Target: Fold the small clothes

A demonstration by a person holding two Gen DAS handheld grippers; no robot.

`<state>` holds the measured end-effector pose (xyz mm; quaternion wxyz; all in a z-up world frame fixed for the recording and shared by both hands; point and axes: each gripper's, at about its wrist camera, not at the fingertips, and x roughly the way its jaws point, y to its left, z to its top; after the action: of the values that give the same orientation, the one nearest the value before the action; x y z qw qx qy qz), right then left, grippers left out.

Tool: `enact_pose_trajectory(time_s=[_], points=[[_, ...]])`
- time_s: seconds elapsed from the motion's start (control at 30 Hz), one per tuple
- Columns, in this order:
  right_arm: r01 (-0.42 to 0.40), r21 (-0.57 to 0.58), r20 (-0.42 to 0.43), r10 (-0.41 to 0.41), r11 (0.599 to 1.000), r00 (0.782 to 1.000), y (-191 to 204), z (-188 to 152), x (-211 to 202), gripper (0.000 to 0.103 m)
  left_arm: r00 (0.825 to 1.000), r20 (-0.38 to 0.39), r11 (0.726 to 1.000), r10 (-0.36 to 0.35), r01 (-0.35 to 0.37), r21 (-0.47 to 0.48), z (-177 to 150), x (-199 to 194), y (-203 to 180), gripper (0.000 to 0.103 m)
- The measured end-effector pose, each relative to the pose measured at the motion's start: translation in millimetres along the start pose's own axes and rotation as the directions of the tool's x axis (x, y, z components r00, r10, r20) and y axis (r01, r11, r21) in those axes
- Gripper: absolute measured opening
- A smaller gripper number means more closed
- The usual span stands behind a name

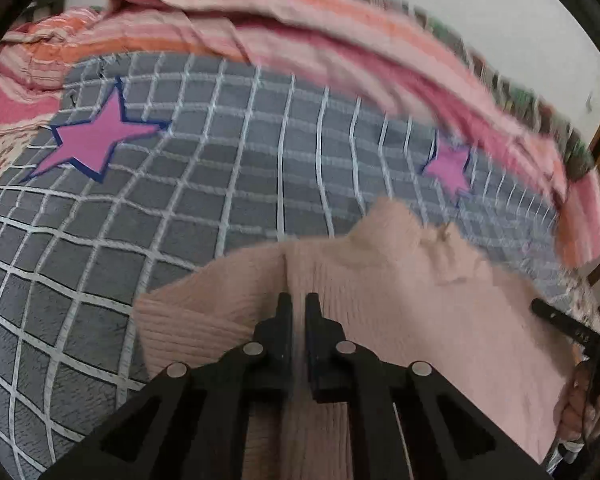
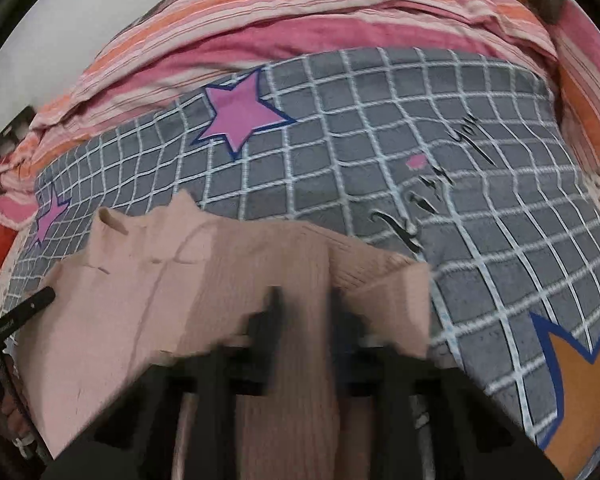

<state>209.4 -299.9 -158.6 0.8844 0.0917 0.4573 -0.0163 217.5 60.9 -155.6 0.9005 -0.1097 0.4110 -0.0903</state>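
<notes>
Sweater (image 1: pixel 400 300) in pale pink knit, one only, lies on the grey checked blanket (image 1: pixel 220 208) that covers the bed, collar pointing away toward the striped pink and orange quilt (image 1: pixel 300 40) bunched along the far edge. Left gripper (image 1: pixel 299 304) has its jaws drawn narrow on a ridge of the knit, a thin fold of fabric pinched between them. Right gripper (image 2: pixel 304 300) is blurred in its own view, yet a band of the sweater (image 2: pixel 140 300) runs up between its jaws, which stand close and clamp it.

Left wrist view alone shows two pink stars (image 1: pixel 100 136) on the blanket, the smaller one (image 1: pixel 450 168) near the collar, plus the other tool's black finger at the right edge and part of a hand (image 1: pixel 588 404) holding it. Right wrist view alone shows dark script lettering (image 2: pixel 432 196) across the checks, an orange star (image 2: pixel 584 384) with a blue outline at the lower right, two pink stars (image 2: pixel 240 114), one of them cut by the sweater's left side (image 2: pixel 50 216), and the folded sleeve cuff (image 2: pixel 388 280) just right of the jaws
</notes>
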Motion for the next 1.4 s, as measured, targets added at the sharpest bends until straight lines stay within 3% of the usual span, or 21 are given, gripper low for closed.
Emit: enact_pose_trajectory(time_s=[0.07, 0.13, 0.33, 0.37, 0.43, 0.57, 0.67, 0.8, 0.93, 1.07, 1.3, 1.4], points=[[-0.035, -0.019, 0.056, 0.036, 0.999, 0.998, 2.9, 2.9, -8.2, 0.005, 0.998, 0.065, 1.000, 0.013, -0.011, -0.024, -1.6, -16.4, 7.0, 0.007], [-0.068, -0.020, 0.116, 0.070, 0.997, 0.991, 3.9, 4.3, -15.5, 0.005, 0.998, 0.065, 0.999, 0.008, -0.005, -0.053, -3.8, -19.0, 14.4, 0.007], [-0.010, 0.037, 0.001, 0.010, 0.999, 1.000, 1.1, 7.1, 15.9, 0.007, 1.000, -0.022, 0.999, 0.022, -0.023, -0.029, -1.1, 2.7, 13.6, 0.011], [-0.008, 0.044, 0.009, 0.008, 0.999, 1.000, 0.2, 6.2, 11.4, 0.012, 0.999, -0.027, 1.000, 0.017, -0.018, -0.023, -1.6, -1.5, 12.7, 0.012], [-0.006, 0.051, 0.027, 0.004, 0.999, 1.000, 2.6, 2.2, -4.6, 0.023, 1.000, -0.024, 1.000, 0.004, -0.005, -0.031, -2.5, -11.1, 14.7, 0.017], [-0.044, -0.018, 0.072, 0.045, 0.999, 0.996, 30.6, -15.9, -43.0, 0.038, 0.999, -0.003, 0.997, -0.038, 0.038, -0.064, -9.9, -33.3, 22.0, 0.044], [-0.120, -0.085, 0.067, 0.125, 0.989, 0.990, 63.7, -36.2, -59.6, 0.040, 0.999, 0.020, 0.997, -0.028, 0.029, -0.065, -19.2, -50.8, 25.4, 0.056], [-0.174, -0.155, 0.031, 0.181, 0.972, 0.983, 104.4, -67.6, -54.5, 0.040, 1.000, 0.013, 0.999, -0.016, 0.016, -0.045, -34.6, -67.9, 36.7, 0.056], [-0.091, -0.210, 0.037, 0.101, 0.973, 0.994, 127.9, -83.7, -37.1, 0.040, 0.999, 0.015, 0.998, 0.044, -0.043, -0.038, -46.3, -75.5, 61.5, 0.056], [-0.077, -0.163, 0.002, 0.078, 0.984, 0.997, 130.9, -68.4, -24.4, 0.040, 1.000, 0.013, 0.998, 0.019, -0.018, -0.063, -53.2, -76.9, 84.1, 0.056], [-0.001, -0.189, -0.039, -0.007, 0.982, 0.999, 145.3, -31.3, 14.2, 0.040, 0.998, 0.023, 0.996, -0.052, 0.054, -0.076, -66.8, -81.4, 99.3, 0.056], [0.001, -0.147, -0.095, -0.015, 0.989, 0.995, 143.3, -15.1, 37.9, 0.040, 0.996, 0.011, 0.991, -0.088, 0.089, -0.099, -70.4, -83.0, 101.5, 0.056]])
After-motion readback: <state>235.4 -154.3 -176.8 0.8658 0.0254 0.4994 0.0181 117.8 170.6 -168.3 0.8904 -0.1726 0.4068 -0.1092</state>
